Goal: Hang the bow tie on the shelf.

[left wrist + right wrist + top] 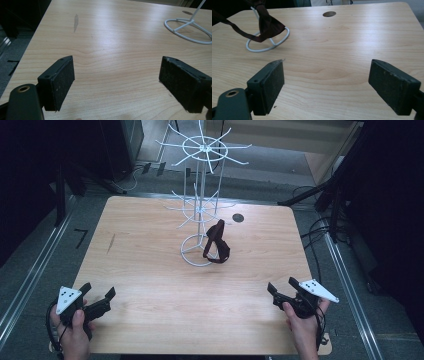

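Both claws idle at the near edge of the surface point(150, 270): left claw point(97, 296) at about 8 o'clock from the centre, right claw point(281, 287) at about 4. Both wide open, nothing between the pads in either gripper view.

The thing to go for is the dark red bow tie point(216, 242), hanging with its strap on the white wire rack point(200, 195) mid-surface. It sits on the rack's right side, strap loop drooping down to the ring base point(192, 256). Long axis runs roughly vertical, slightly tilted.

From my right claw it lies at about 11 o'clock; in the right gripper view the bow tie point(268, 23) is up-left of the jaws. From the left claw it's around 1–2 o'clock, with the rack post in the way.

My call: right claw is nearer and has the clean line in.
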